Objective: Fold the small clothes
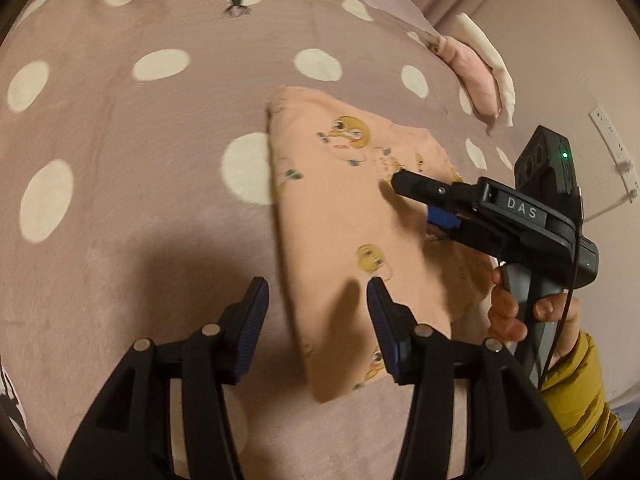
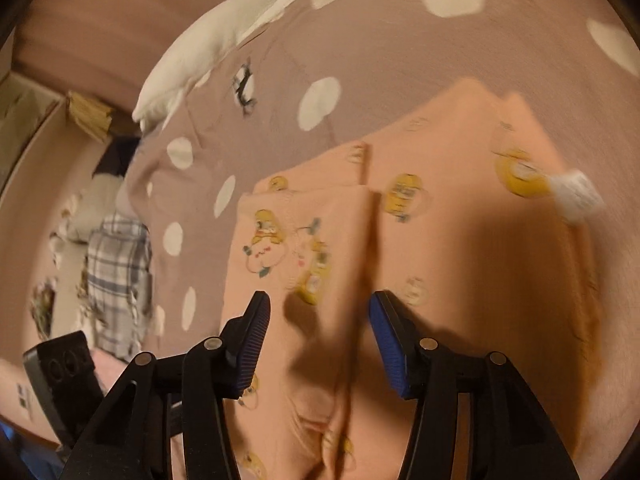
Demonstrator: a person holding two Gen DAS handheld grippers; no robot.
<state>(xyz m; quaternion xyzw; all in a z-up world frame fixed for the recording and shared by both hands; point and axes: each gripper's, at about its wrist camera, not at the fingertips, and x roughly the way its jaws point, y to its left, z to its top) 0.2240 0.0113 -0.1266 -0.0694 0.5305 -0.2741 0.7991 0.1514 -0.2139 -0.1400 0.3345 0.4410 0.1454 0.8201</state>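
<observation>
A peach garment (image 1: 344,216) with yellow cartoon prints lies folded on a mauve bedspread (image 1: 140,152) with white dots. My left gripper (image 1: 316,286) is open at the bottom of its own view, over the garment's near left edge, with nothing pinched. My right gripper (image 1: 408,192) reaches in from the right, its tip low over the middle of the cloth. In the right wrist view that gripper (image 2: 320,300) stands open above a lengthwise fold of the garment (image 2: 460,240). A white label (image 2: 576,192) sticks out at the garment's right side.
A hand (image 1: 508,312) in a mustard sleeve (image 1: 576,392) holds the right tool. Pink and white folded clothes (image 1: 476,76) lie at the bed's far right, and a white pillow (image 2: 208,48) sits near the bed's edge. Plaid cloth (image 2: 116,264) lies on the floor.
</observation>
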